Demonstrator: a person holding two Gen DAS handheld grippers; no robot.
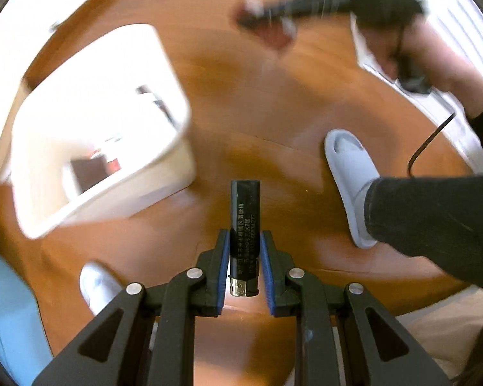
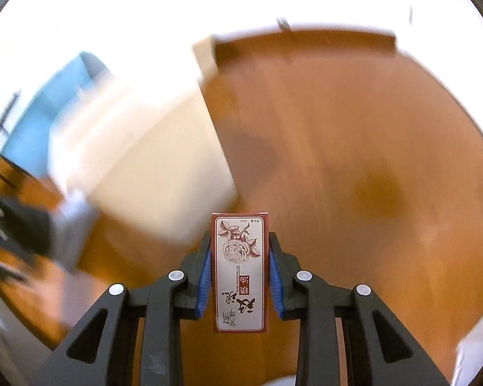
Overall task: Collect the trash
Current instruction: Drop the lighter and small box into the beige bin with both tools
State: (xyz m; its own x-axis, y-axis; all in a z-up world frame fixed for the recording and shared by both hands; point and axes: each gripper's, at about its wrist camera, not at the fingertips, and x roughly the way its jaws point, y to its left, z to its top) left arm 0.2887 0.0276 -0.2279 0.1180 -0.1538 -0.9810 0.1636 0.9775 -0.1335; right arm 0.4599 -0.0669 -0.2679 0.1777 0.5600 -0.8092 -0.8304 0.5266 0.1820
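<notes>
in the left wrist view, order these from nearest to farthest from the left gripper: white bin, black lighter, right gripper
1. black lighter, clamped in the left gripper
2. white bin, on the floor, upper left
3. right gripper, top right, blurred

Black lighter (image 1: 244, 222) with white print, red-bordered rose-patterned carton (image 2: 240, 273), white bin (image 1: 99, 128), orange-brown wooden floor (image 1: 241, 96)

it looks like a room in a home: a warm orange-brown wooden floor (image 1: 241, 112) fills both views, and a person's foot in a pale grey house slipper (image 1: 351, 180) stands on it. a white open bin (image 1: 90, 128) sits on the floor with something light blue (image 1: 6, 315) just beside it, and bright daylight washes out the far edges of the room.
</notes>
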